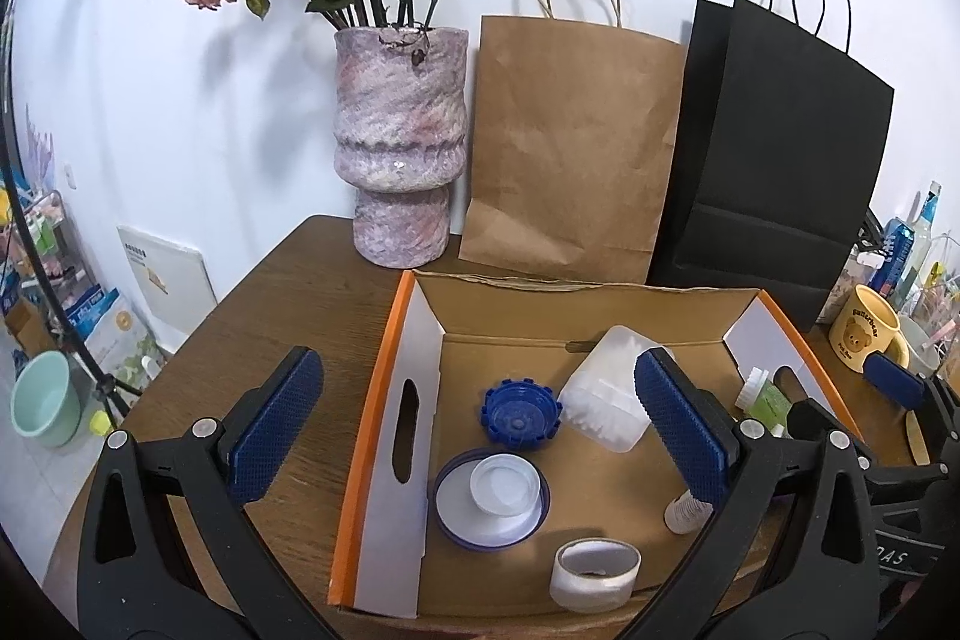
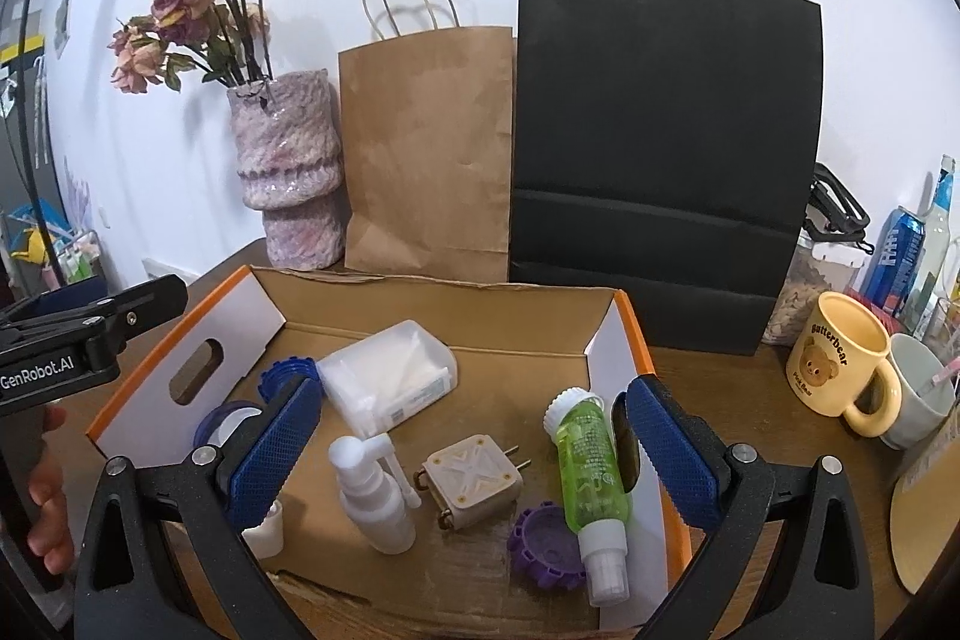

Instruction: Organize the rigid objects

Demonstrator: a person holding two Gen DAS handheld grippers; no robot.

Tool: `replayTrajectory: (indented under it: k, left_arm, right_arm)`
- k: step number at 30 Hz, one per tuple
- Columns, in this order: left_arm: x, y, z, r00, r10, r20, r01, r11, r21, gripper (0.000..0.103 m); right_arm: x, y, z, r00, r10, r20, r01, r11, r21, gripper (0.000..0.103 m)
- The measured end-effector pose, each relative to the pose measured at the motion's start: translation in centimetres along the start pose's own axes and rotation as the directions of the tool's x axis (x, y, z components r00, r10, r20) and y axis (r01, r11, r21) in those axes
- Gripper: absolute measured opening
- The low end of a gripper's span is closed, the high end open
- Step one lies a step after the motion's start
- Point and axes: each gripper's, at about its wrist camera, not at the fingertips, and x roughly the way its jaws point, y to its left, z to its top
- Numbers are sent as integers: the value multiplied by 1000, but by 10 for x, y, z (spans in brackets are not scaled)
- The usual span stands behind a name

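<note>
We hover both grippers, left gripper [image 1: 480, 436] and right gripper [image 2: 474, 454], jaws apart, over the cardboard box [image 2: 438, 304]; between the right's jaws, the plug adapter [image 2: 471, 478] looks next.

Both wrist cameras look forward and down, close over the open cardboard box [image 1: 384, 418] [image 2: 636, 370] on the bench [image 1: 288, 292], facing the wall. The left view sits over the box's left side, the right view over its right. Both share the vase [image 1: 401, 142] [image 2: 288, 172], paper bags and box interior.
</note>
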Motion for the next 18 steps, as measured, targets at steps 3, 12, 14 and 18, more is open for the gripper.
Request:
replayTrajectory:
  k: [3, 12, 14, 18]
  left_arm:
    - [-9, 1, -3, 1000, 2, 15, -2, 1000, 4, 103]
    - [-38, 2, -16, 999, 11, 41, -12, 1000, 20, 103]
    - [-46, 2, -19, 999, 4, 45, -5, 1000, 20, 103]
    - [-63, 3, -25, 998, -2, 58, 1, 1000, 25, 103]
  right_arm:
    - [-9, 0, -1, 1000, 6, 15, -6, 1000, 3, 103]
    - [-48, -3, -9, 997, 16, 79, -19, 999, 35, 103]
    - [-58, -3, -12, 996, 18, 89, -21, 999, 40, 103]
    - [-77, -2, -18, 995, 19, 103, -24, 999, 49, 103]
